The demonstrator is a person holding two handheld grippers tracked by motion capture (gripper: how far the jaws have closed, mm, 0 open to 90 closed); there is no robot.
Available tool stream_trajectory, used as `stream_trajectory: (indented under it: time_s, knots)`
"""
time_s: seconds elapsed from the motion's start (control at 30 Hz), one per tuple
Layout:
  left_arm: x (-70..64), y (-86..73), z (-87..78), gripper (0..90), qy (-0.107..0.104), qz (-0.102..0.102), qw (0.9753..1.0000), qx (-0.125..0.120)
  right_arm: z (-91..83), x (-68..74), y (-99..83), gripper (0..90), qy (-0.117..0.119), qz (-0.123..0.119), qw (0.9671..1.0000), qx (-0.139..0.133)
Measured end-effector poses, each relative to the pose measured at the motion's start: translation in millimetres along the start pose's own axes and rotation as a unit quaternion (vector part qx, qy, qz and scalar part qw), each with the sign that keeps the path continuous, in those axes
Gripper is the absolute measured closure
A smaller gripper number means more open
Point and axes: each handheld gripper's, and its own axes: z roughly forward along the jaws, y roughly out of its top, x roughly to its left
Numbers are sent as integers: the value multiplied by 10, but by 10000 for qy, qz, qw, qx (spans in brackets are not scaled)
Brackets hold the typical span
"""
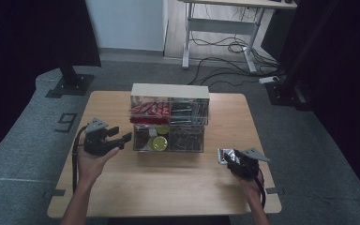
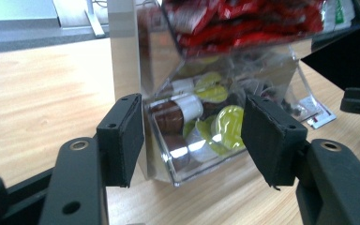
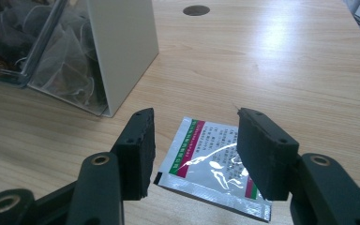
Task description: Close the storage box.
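The right claw (image 3: pixel 194 154) is held open, its jaws standing apart with nothing gripped between them. A flat foil sachet (image 3: pixel 211 166) lies on the bench (image 3: pixel 272 70) directly beneath and just ahead of the jaws, so that they straddle it from above. The open stance over the sachet is judged to be a preparation for a pinch on it. Whether either jaw touches the foil cannot be told. In the high view the same claw (image 1: pixel 232 158) is seen with the sachet (image 1: pixel 224 153) at its tip.

Beyond the right claw, to its forward left, a clear two-tier organiser (image 3: pixel 75 56) stands on the bench, its near lower bin packed with tea bags (image 3: pixel 61 70). The sachet lies well short of it, apart from its wall.

The left claw (image 2: pixel 192 136) is likewise held wide open and empty. Its jaws frame the organiser's lower end bin (image 2: pixel 187 140), just ahead of it, in which brown and yellow-lidded capsules (image 2: pixel 227 124) are stacked. Red packets (image 2: pixel 243 18) fill the tier above. This placement is judged to be a readiness to steady the organiser, or to reach into the bin; which is intended cannot be told. No contact with the organiser's wall is evident.
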Motion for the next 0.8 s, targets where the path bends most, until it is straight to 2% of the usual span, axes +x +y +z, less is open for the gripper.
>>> stream_trajectory:
  time_s: [0.03,0.07,0.2,0.23,0.27,0.37,0.4,0.57,0.8]
  knots:
    - [0,0,0,396,0,0,10000,0,0,0,0,468,0,0,10000,0]
    - [19,-69,13,396,6,-20,10000,22,-4,3,-5,467,41,-17,10000,-6]
    - [60,-183,44,397,-20,-81,9999,72,-13,11,-18,465,108,-45,9999,-15]
    - [89,-264,78,397,-22,-110,9998,133,-13,12,-22,464,132,-52,9999,-16]
    - [89,-264,78,398,-22,-110,9998,133,-13,12,-22,464,132,-52,9999,-16]
    - [151,-443,172,398,-115,-203,9993,297,-8,26,-36,462,198,-102,9998,-11]
    - [151,-443,172,398,-115,-203,9993,297,-8,26,-36,462,198,-102,9998,-11]
    - [231,-685,320,400,-117,-277,9981,547,4,36,-69,455,261,-173,9995,63]
    - [276,-863,426,401,-115,-307,9971,683,9,29,-108,451,272,-204,9993,130]
